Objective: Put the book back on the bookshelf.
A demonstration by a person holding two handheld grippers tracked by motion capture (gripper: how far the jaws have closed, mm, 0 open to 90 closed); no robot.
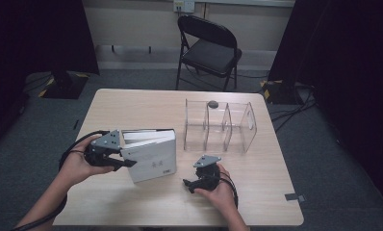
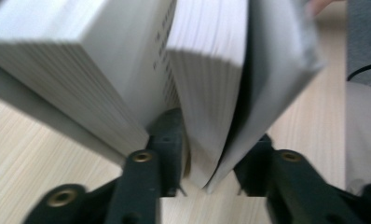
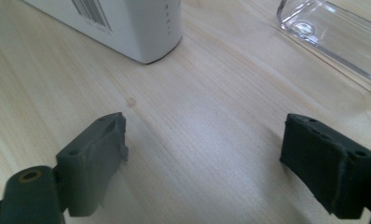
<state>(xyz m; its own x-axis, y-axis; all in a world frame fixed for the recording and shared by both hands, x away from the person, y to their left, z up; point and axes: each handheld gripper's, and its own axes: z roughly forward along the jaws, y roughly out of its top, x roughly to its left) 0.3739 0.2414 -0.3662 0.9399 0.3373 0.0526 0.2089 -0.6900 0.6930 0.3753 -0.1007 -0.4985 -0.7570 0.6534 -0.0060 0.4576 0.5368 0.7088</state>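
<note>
A thick white book [image 1: 151, 159] stands tilted on the wooden table [image 1: 132, 106], its pages fanned apart at the top. My left gripper [image 1: 127, 161] is at the book's left end. In the left gripper view a bundle of pages with the cover [image 2: 211, 93] hangs between the two black jaws, with a small gap beside the right pad [image 2: 253, 163], so the left gripper [image 2: 211, 172] is open around it. My right gripper [image 1: 188, 185] rests low over bare wood in front of the book, jaws wide apart [image 3: 204, 140] with nothing between them. The book's barcoded corner [image 3: 127, 23] lies ahead of it.
A clear plastic organizer [image 1: 218, 127] with several compartments stands at the back right of the table, a small dark object [image 1: 212, 103] at its far edge; its base [image 3: 333, 32] is near my right gripper. A black folding chair [image 1: 209, 48] stands beyond the table.
</note>
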